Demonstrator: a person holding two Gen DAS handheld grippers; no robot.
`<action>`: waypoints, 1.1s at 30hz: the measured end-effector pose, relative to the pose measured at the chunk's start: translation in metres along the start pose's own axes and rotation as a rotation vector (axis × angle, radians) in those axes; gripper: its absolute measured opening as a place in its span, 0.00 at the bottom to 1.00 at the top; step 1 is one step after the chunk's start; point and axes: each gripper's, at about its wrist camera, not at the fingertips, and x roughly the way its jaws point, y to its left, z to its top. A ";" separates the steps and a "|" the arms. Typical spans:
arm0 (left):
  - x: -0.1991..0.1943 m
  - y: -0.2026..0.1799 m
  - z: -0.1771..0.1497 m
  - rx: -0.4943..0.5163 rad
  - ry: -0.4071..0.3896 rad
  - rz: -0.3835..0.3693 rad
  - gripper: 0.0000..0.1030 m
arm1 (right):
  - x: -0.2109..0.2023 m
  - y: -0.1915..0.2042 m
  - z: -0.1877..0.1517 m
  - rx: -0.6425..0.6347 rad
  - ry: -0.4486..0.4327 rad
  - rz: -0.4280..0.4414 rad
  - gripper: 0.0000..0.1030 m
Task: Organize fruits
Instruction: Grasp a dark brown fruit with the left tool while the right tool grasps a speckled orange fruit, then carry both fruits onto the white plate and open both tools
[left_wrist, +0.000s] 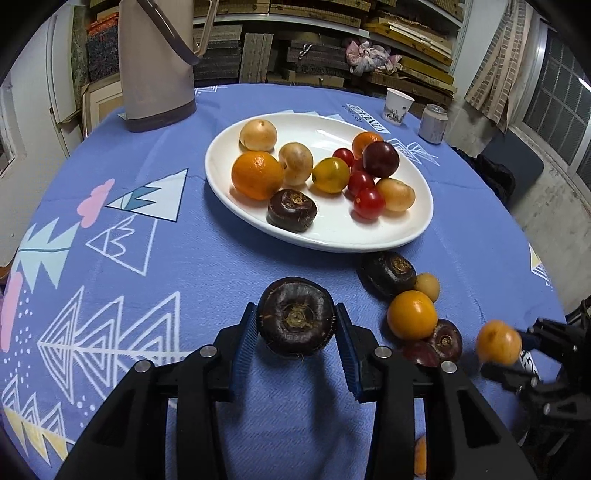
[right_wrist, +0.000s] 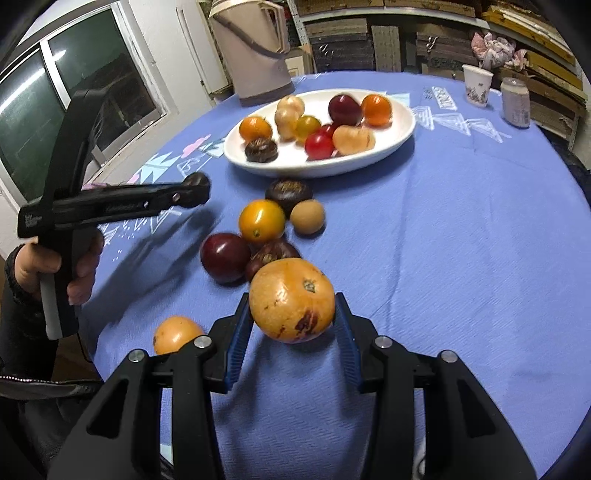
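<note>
- The desk (left_wrist: 258, 424) is round, under a blue woven cloth with printed triangles; the weave should stop fruit from rolling far.
- A tall beige thermos jug (left_wrist: 157, 62) stands at the far edge, smooth hard plastic.
- The white oval plate (left_wrist: 332, 236), glossy ceramic, already holds oranges, pale round fruits, red cherry tomatoes, a dark plum and one water chestnut.
- My right gripper (right_wrist: 293, 314) has its fingers closed on a yellow-orange fruit (right_wrist: 291, 304) with bruised skin; I judge it soft, so press gently across its widest part.
- My left gripper (left_wrist: 295, 325) has its blue ribbed fingers clamped on a dark water chestnut (left_wrist: 295, 317), a flattened disc, firm, light and rough; the flat sides suit the grip.
- Loose fruits (right_wrist: 258, 236) lie clustered on the cloth just short of the plate, smooth-skinned and likely slippery.
</note>
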 end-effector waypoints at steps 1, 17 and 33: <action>-0.003 0.001 0.000 -0.001 -0.006 0.002 0.41 | -0.002 -0.001 0.003 -0.001 -0.008 -0.005 0.41; -0.025 -0.004 0.067 0.022 -0.090 -0.027 0.41 | -0.028 -0.014 0.109 -0.040 -0.190 -0.039 0.41; 0.050 -0.013 0.102 -0.002 0.019 -0.055 0.41 | 0.061 -0.064 0.180 0.099 -0.115 -0.033 0.41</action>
